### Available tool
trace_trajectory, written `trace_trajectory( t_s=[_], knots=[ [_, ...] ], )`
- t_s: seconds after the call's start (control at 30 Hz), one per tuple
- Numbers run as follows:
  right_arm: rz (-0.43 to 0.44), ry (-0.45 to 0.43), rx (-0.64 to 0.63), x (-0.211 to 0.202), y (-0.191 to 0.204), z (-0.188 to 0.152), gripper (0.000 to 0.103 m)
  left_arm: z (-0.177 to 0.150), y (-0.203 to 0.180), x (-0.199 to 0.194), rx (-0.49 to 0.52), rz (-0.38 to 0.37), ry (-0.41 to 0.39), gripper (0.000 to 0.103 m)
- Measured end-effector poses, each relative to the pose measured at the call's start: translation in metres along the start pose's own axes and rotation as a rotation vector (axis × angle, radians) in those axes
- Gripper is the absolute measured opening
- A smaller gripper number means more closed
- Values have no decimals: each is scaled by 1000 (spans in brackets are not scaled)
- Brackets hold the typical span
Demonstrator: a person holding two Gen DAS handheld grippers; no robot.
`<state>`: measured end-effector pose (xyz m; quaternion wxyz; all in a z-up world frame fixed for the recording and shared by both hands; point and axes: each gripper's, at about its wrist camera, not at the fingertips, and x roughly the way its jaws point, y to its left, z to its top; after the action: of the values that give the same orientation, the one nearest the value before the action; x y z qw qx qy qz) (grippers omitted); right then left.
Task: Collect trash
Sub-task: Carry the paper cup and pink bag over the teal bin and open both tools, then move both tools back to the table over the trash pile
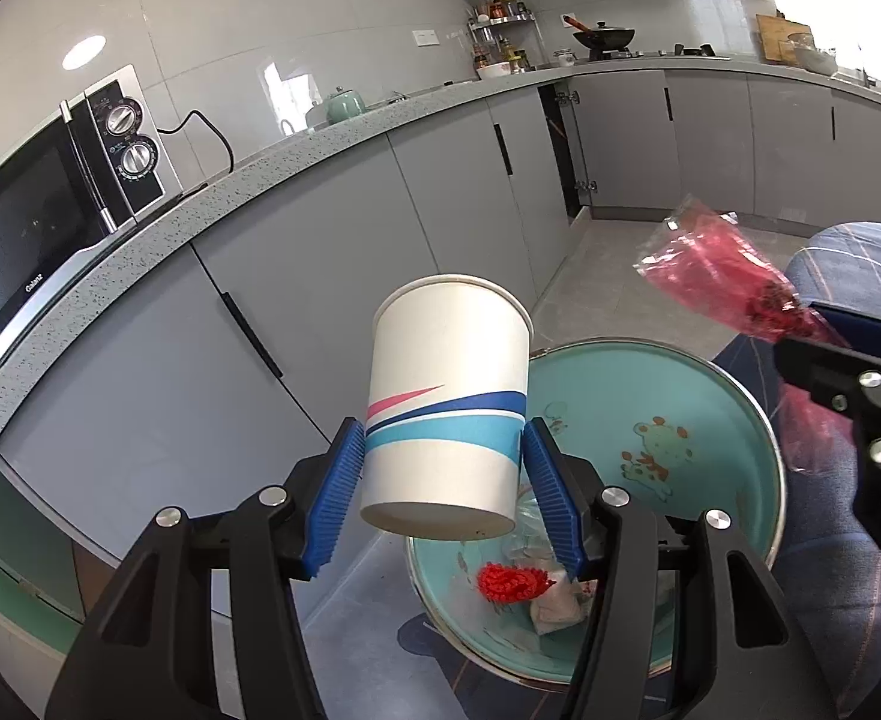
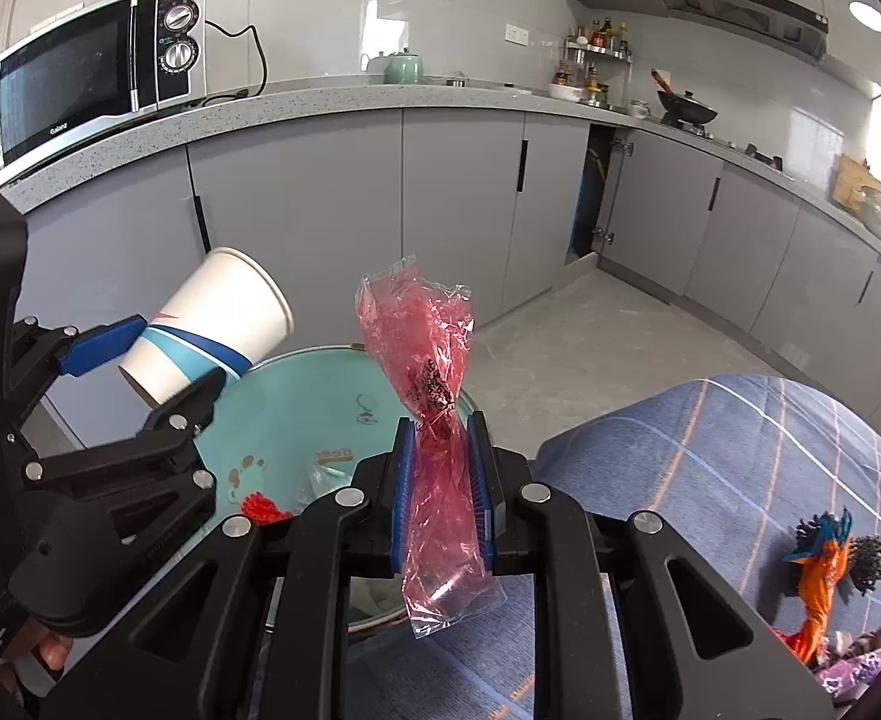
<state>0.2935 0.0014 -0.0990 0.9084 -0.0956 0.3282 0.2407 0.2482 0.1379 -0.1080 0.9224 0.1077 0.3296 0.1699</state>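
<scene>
My left gripper (image 1: 443, 456) is shut on a white paper cup (image 1: 449, 402) with blue, teal and pink stripes, held tilted above the near left rim of a round teal bin (image 1: 710, 378). Inside the bin lie a red knitted scrap (image 1: 509, 582) and crumpled white paper (image 1: 560, 606). My right gripper (image 2: 440, 468) is shut on a crumpled red plastic wrapper (image 2: 425, 360), which sticks up past the blue pads (image 2: 401, 480) and hangs below them, over the bin's (image 2: 308, 384) right edge. From the right wrist, the cup (image 2: 218, 324) and left gripper (image 2: 158, 360) are at left.
Grey cabinets (image 2: 350, 204) under a speckled countertop (image 2: 296, 105) run behind the bin, with a microwave (image 2: 80, 72) at left and one cabinet door (image 2: 596, 198) ajar. A blue checked cloth (image 2: 710, 468) covers the surface at right, with an orange and blue toy (image 2: 824, 564) on it.
</scene>
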Motion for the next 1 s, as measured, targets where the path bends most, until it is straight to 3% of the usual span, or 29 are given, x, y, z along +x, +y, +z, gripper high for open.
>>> trace_trajectory(
  t_s=[0.2, 0.3, 0.8, 1.0],
  knots=[
    [18, -4, 19, 4, -4, -2, 25, -2, -4, -1, 6, -15, -3, 62],
    [19, -4, 33, 4, -7, -3, 35, -2, -5, -1, 7, -13, -2, 66],
    [-44, -9, 62, -26, -22, -15, 42, -6, -8, -14, 8, 18, -20, 87],
    [-94, -11, 66, -49, -32, -28, 44, -10, -21, -28, 22, -5, -31, 89]
  ],
)
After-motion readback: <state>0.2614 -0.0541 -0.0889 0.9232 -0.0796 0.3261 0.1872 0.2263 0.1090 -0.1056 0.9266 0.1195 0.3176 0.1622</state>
